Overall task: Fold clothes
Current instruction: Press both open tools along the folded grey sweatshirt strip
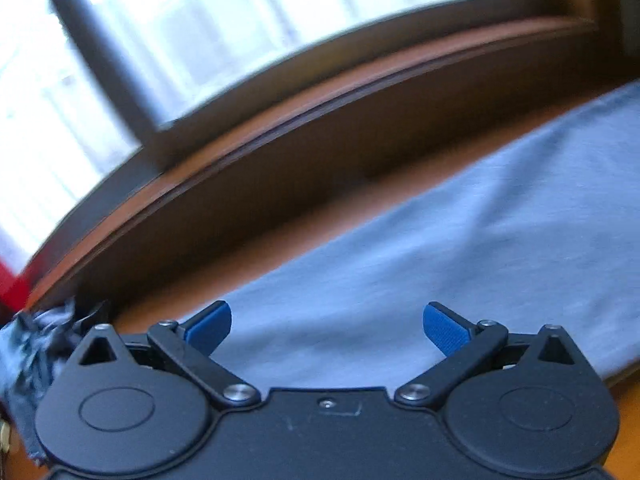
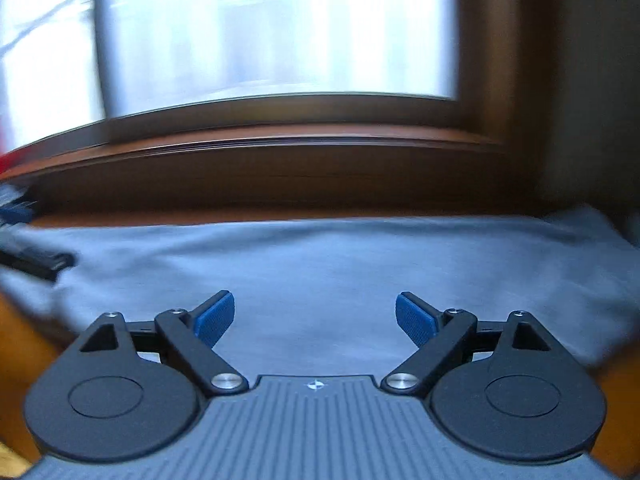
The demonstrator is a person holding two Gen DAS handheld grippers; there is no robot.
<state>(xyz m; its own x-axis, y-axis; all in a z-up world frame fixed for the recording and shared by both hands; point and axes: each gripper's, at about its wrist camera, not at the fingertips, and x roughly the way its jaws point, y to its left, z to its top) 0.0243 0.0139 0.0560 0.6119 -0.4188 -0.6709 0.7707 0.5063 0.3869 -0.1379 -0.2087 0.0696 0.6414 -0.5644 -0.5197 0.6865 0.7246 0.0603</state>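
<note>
Bright window panes [image 2: 260, 28] in a brown wooden frame back an orange-brown worktop [image 1: 320, 216], where a smooth pale-blue garment [image 2: 320, 264] lies spread flat. Only the left view shows crumpled dark fabric [image 1: 36, 344] at its edge. Left claw [image 1: 327, 330] and right claw [image 2: 315, 320] both gape empty, blue ribbed pads [image 2: 216, 318] apart.

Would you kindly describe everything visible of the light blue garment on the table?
The light blue garment looks like soft knit cotton, spread mostly flat on an orange-brown wooden table below a window sill. Its far edge runs roughly parallel to the sill, with slight wrinkles near its sides. Both views are blurred. Neither open gripper grips it; no sleeves or collar can be made out.
</note>
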